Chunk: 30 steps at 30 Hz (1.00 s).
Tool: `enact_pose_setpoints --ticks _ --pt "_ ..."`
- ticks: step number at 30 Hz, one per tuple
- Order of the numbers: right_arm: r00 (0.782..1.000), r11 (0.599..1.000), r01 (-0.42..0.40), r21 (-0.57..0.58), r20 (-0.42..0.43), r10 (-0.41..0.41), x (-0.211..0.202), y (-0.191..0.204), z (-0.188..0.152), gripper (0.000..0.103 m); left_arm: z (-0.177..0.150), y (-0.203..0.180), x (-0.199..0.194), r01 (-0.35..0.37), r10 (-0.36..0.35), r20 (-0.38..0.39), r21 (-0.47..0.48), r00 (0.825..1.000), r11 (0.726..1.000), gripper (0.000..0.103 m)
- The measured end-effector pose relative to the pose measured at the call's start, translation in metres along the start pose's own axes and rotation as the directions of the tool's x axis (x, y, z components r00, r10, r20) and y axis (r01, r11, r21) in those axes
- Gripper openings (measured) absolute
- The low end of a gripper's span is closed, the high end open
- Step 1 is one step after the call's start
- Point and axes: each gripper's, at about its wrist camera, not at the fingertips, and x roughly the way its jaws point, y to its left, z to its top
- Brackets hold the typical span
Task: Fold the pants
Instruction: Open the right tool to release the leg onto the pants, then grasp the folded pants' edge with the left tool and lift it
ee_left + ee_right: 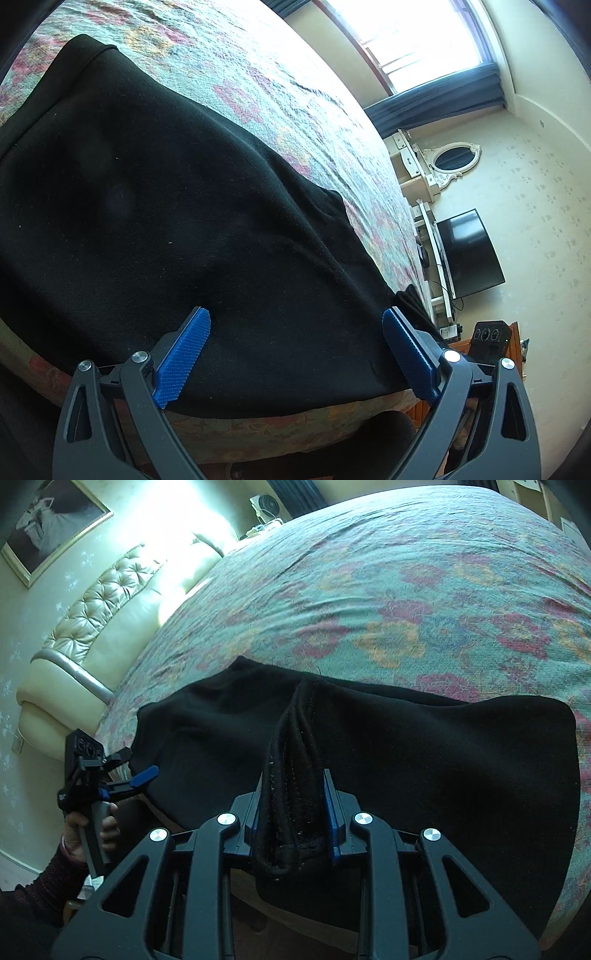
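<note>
Pinching a thick bunched fold of black fabric, the right tool has its blue pads pressed against both sides of the gathered seam, which stands up between them as several stacked ridges (the stitching shows as pale dots along the edges). The fold belongs to the black pants, which lie spread over the near part of the bed, on a floral bedspread of green, pink and yellow, one edge hanging over the bedside below the tool. The left tool is spread wide, its blue pads well apart above the dark cloth, with nothing pinched between them; whether either pad touches the fabric is hard to tell. In the right wrist view this left tool sits at the pants' left edge, gripped by a hand in a dark knitted sleeve, and points in toward the cloth. Beyond the bed stand a cream tufted headboard and a framed picture; the left view shows a window, an oval mirror and a dark television. The pants' far legs are cut off by the frame edges.
</note>
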Motion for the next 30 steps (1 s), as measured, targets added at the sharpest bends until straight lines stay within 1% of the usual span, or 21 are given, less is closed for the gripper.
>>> enact_pose_setpoints --ticks 4,6,7,8,10,12,14,16,18,20,22,24,27,30 --pt "0.996 0.994 0.078 -0.074 -0.041 -0.081 0.026 0.017 -0.006 0.026 0.000 0.000 0.001 0.014 -0.014 0.002 0.002 1.000 1.000 0.093" --pt "0.993 0.991 0.096 -0.093 -0.058 -0.101 0.036 0.024 -0.009 0.029 0.000 0.002 -0.001 0.022 -0.022 0.003 0.002 1.000 1.000 0.093" --pt "0.992 0.990 0.103 -0.100 -0.067 -0.110 0.040 0.026 -0.010 0.032 0.000 0.003 -0.001 0.026 -0.026 0.004 0.003 1.000 1.000 0.093" --pt "0.991 0.989 0.101 -0.103 -0.072 -0.109 0.043 0.029 -0.012 0.041 0.000 0.003 -0.002 0.030 -0.030 0.004 0.004 1.000 1.000 0.093" --pt "0.994 0.993 0.069 -0.093 -0.084 -0.077 0.049 0.034 -0.015 0.055 0.001 0.003 -0.002 0.035 -0.035 0.000 0.011 0.999 0.999 0.093" --pt "0.994 0.994 0.046 -0.097 -0.098 -0.056 0.054 0.040 -0.015 0.059 0.001 0.002 -0.004 0.043 -0.043 -0.001 0.018 0.999 0.999 0.093" --pt "0.993 0.993 0.045 -0.113 -0.102 -0.057 0.058 0.048 -0.016 0.071 -0.001 0.005 -0.008 0.054 -0.054 0.001 0.016 0.999 0.998 0.093" --pt "0.992 0.990 0.043 -0.132 -0.109 -0.058 0.061 0.053 -0.017 0.075 -0.002 0.009 -0.015 0.063 -0.063 0.000 0.007 0.998 0.998 0.093" --pt "0.993 0.991 0.038 -0.128 -0.106 -0.052 0.060 0.055 -0.015 0.075 0.000 0.010 -0.024 0.066 -0.066 0.007 0.000 0.998 0.998 0.093" --pt "0.996 0.996 0.013 -0.094 -0.082 -0.021 0.055 0.053 -0.011 0.075 0.005 0.010 -0.037 0.071 -0.071 0.029 0.008 0.997 0.997 0.093" --pt "0.999 0.998 -0.020 -0.061 -0.044 0.018 0.047 0.054 -0.005 0.075 0.012 0.014 -0.060 0.069 -0.070 0.081 0.022 0.994 0.997 0.093" --pt "0.999 0.998 -0.039 -0.052 -0.018 0.038 0.042 0.058 0.001 0.075 0.022 0.023 -0.084 0.053 -0.057 0.129 0.034 0.990 0.998 0.093" --pt "0.997 0.996 -0.079 -0.051 -0.012 0.079 0.043 0.069 0.006 0.075 0.040 0.050 -0.114 0.008 -0.010 0.188 0.013 0.982 1.000 0.093" --pt "0.994 0.992 -0.110 -0.056 -0.013 0.110 0.050 0.082 0.007 0.075 0.058 0.081 -0.124 -0.050 0.054 0.191 -0.024 0.980 0.998 0.093"
